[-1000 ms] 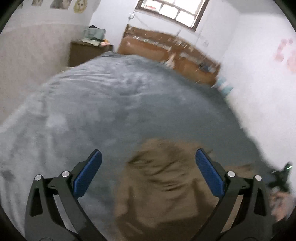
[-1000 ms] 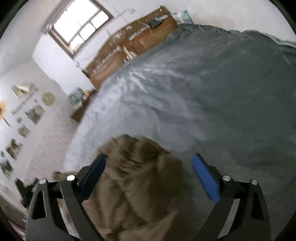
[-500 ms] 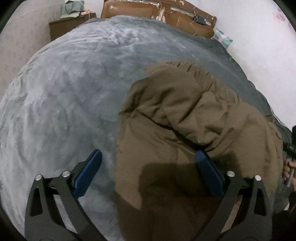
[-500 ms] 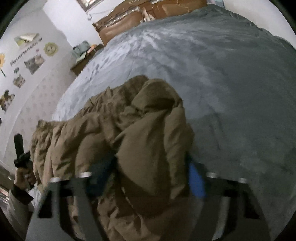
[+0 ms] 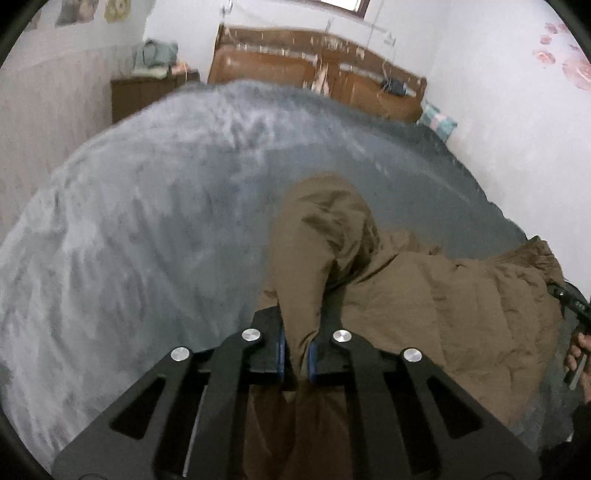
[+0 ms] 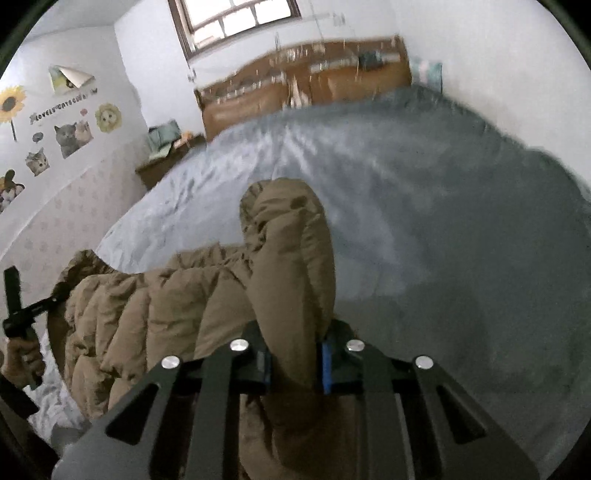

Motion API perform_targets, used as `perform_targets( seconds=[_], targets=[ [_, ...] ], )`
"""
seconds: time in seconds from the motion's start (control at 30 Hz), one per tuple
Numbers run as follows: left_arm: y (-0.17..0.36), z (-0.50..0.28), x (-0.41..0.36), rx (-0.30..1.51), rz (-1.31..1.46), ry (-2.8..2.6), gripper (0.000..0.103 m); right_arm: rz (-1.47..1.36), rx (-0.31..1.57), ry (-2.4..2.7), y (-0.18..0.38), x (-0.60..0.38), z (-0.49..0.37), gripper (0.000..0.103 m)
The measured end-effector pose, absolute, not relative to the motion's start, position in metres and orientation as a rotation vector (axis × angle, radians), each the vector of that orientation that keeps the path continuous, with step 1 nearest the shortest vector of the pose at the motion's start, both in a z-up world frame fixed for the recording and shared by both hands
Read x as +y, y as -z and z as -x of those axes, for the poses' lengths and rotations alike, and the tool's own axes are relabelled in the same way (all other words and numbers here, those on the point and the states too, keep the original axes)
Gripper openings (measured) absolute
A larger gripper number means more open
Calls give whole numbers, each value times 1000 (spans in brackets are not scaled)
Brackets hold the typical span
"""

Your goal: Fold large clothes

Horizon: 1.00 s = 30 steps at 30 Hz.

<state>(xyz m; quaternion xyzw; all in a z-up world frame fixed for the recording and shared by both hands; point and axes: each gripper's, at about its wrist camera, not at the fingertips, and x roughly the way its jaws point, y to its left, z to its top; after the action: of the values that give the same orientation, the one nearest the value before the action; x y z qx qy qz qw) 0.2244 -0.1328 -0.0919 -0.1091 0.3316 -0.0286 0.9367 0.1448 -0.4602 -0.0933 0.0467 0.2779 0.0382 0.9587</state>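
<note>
A brown puffy jacket (image 5: 424, 295) lies bunched on the near part of a grey-blue blanket (image 5: 147, 221) that covers a bed. My left gripper (image 5: 295, 354) is shut on a fold of it, and a sleeve-like roll stands up beyond the pads. In the right wrist view the same jacket (image 6: 177, 306) spreads to the left. My right gripper (image 6: 293, 362) has its jaws closing on a thick roll of it, the pads pressing the fabric. A hand (image 6: 22, 354) with the other gripper's handle shows at that view's left edge.
The blanket (image 6: 443, 203) stretches far ahead. A brown headboard (image 5: 314, 74) closes the far end under a window (image 6: 236, 18). A dark nightstand (image 5: 147, 92) with clutter stands at the far left. White walls run along both sides of the bed.
Both grippers went from wide open to closed on folds of the jacket. The jacket has been drawn up into rolls between the fingers, and both views have tilted up toward the headboard.
</note>
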Motion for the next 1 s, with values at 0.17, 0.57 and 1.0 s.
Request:
perform_targets(
  seconds=[0.17,0.57,1.0],
  targets=[
    [61,-232,-140,553,181,16,6,-70,418,-25,64,-456,-138,18],
    [71,-338,-172,606,46,-140,8,-12,448,169,77,-455,-234,22],
    [158,-346,-153,821,-70,-323,67,78,653,361,136,-453,-250,87]
  ],
)
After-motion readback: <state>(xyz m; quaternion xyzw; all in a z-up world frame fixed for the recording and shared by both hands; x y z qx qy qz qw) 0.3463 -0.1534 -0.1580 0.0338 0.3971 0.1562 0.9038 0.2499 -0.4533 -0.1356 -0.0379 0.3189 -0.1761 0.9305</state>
